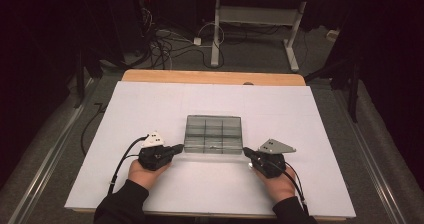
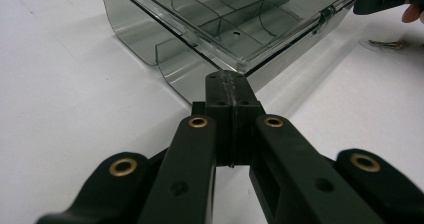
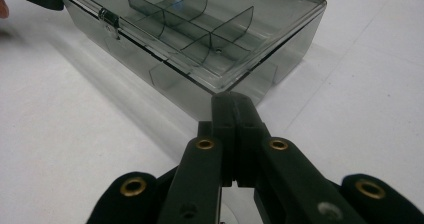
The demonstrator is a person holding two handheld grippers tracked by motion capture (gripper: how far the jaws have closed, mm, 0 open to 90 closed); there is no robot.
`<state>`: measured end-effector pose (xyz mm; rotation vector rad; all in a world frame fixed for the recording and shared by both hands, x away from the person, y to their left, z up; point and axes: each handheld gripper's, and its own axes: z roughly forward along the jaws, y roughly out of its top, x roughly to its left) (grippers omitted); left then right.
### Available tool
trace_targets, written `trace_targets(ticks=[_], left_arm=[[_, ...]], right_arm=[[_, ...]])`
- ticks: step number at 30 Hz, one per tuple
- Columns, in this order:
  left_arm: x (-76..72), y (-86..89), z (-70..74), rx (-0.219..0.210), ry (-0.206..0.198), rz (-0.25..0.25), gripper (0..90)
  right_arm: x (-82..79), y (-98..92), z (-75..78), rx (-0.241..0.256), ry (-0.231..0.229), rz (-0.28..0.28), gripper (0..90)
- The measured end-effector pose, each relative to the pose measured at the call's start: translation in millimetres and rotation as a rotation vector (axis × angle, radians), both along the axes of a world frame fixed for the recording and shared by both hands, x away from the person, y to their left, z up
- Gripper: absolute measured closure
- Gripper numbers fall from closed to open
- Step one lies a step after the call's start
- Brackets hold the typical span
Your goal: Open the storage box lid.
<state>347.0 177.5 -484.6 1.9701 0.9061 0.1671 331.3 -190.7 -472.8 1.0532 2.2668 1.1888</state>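
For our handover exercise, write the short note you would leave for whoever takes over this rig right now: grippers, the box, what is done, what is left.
Left gripper: shut, holding nothing, tip at the near left corner of the smoky clear compartment box.
Right gripper: shut, holding nothing, tip at the box's near right corner.
Box: mid-table on the white table cover, lid closed, its latch on the near side. The dividers show through the lid; a tiny dark speck shows through it, too small to identify.
Done: both grippers are placed at the near corners.
Left: probably the latch and lid; the lid is not yet open.
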Motion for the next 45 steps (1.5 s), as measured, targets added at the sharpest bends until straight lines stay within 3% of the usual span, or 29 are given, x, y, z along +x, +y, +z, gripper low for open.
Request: trace_targets(ticks=[45], left_arm=[[-1.1,-0.6,4.1,-0.006,-0.015,-0.001,88.0]], right_arm=[[-0.8,1.7,4.3,0.011,-0.026,-0.002,90.0]])
